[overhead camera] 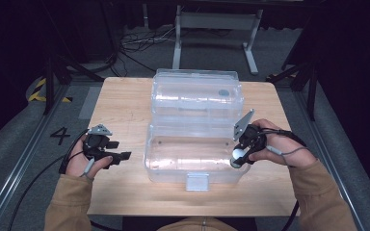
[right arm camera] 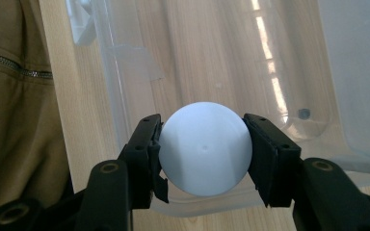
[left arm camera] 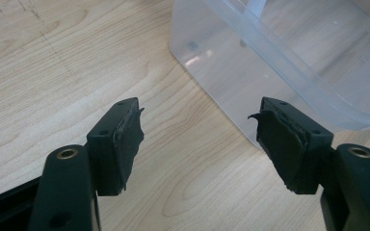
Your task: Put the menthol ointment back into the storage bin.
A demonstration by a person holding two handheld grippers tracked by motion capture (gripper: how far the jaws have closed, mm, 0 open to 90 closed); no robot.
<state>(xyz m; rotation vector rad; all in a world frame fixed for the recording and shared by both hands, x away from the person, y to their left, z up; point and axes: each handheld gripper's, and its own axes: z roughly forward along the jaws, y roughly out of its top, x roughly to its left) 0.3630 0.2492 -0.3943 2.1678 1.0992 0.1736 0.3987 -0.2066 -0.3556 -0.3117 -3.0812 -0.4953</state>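
On the left side of the table (overhead camera: 120,103), the left gripper (overhead camera: 118,156) rests low in the person's hand, its jaws spread wide with nothing between them, pointing toward the clear box (overhead camera: 192,154) just beside it. The box sits mid-table with its lid (overhead camera: 197,91) thrown back flat behind it. At its right end the right gripper (overhead camera: 238,159) is clenched on a white ball (right arm camera: 204,148), held just over the box's rim.

You're working at light wooden table (overhead camera: 120,101); grey carpet floor (overhead camera: 9,139) surrounding it, cables (overhead camera: 139,41) lying at 11 o'clock, white metal stand (overhead camera: 217,29) at 12.
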